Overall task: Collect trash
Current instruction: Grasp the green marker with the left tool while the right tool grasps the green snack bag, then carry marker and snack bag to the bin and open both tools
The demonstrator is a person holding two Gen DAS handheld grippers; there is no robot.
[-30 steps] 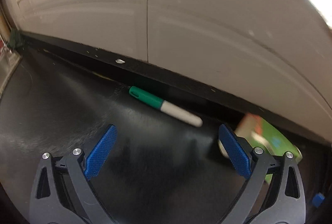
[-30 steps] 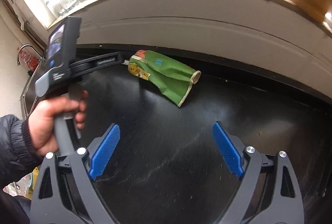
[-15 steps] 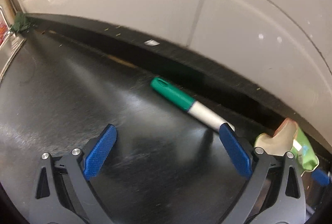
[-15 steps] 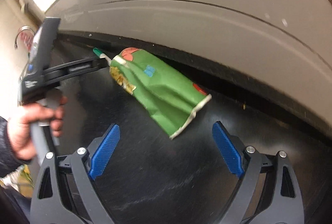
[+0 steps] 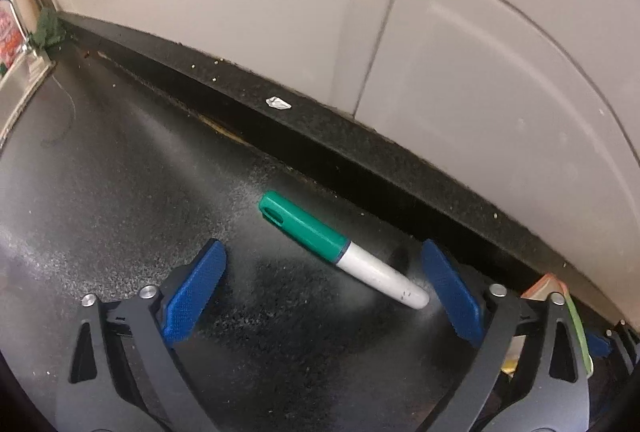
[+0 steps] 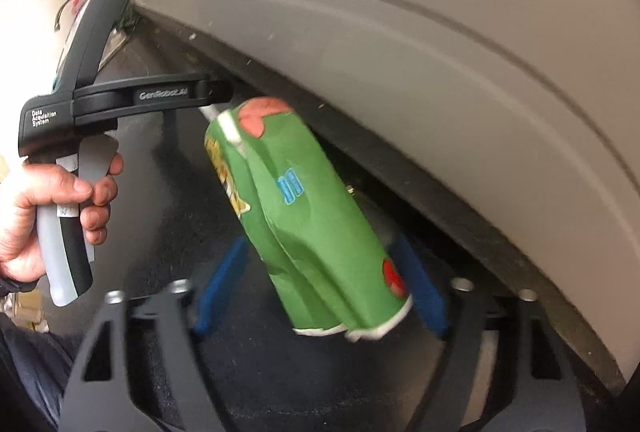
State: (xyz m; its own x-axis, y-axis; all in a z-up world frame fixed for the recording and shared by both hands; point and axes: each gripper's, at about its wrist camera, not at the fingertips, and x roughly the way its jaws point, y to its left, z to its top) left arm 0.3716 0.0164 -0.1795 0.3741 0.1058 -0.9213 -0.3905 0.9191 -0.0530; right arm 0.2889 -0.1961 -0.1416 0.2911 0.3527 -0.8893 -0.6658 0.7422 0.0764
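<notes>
- Our left gripper (image 5: 322, 288) has two black, cut-out arms, each tipped with a blue textured pad and fixed with silver screws.
- Our right gripper (image 6: 320, 286) is built the same way.
- Seen from the right wrist, the left tool has a grey and black handle, white lettering "GenRobot.AI" and "Data Acquisition System", above a dark sleeve (image 6: 24, 352).

The right gripper (image 6: 320, 296) has swung in low over the counter (image 6: 168, 200), and the crushed green cup (image 6: 312, 232), far off a second ago, now sits between its blue pads (image 6: 222, 288) as the jaws close. Over on the left, the left gripper (image 5: 324, 292) has slid sideways: the green marker (image 5: 340, 250), once ahead, lies between its narrowing jaws.
</notes>
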